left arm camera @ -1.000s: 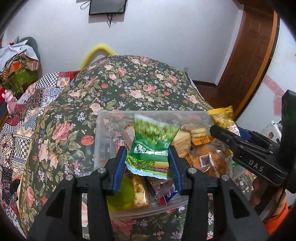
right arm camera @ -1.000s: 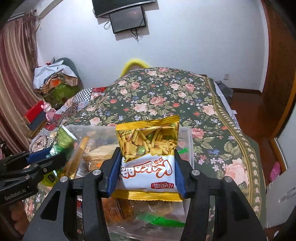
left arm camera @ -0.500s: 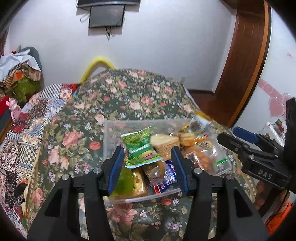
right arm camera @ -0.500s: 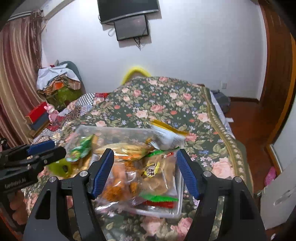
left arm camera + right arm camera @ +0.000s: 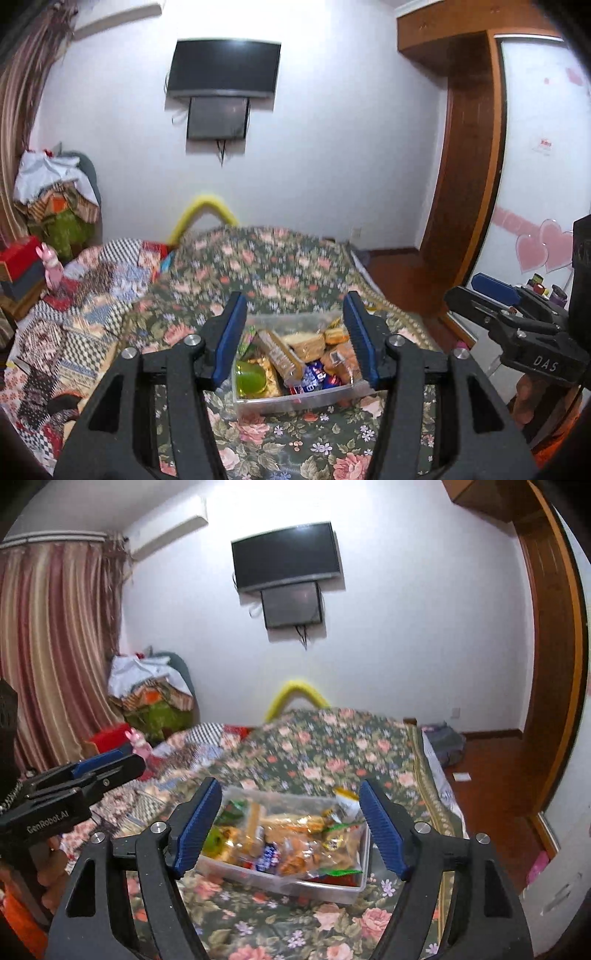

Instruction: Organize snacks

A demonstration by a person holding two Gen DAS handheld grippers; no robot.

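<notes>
Both hands pull back: left hand-held gripper [image 5: 294, 339] and right hand-held gripper [image 5: 290, 827] gape empty above the clear bin [image 5: 325, 884] on the floral bed [image 5: 332, 753]. Retreat straight up, avoid snagging packets. 1 s ago each pinched a snack bag; now the snacks [image 5: 295, 354] lie inside the bin.

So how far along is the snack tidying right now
Mostly done, it seems: the snack packets sit piled in the clear plastic box on the floral bedspread. Nothing is in hand; the left gripper and right gripper are both open and empty. No loose snacks visible outside the box.
</notes>
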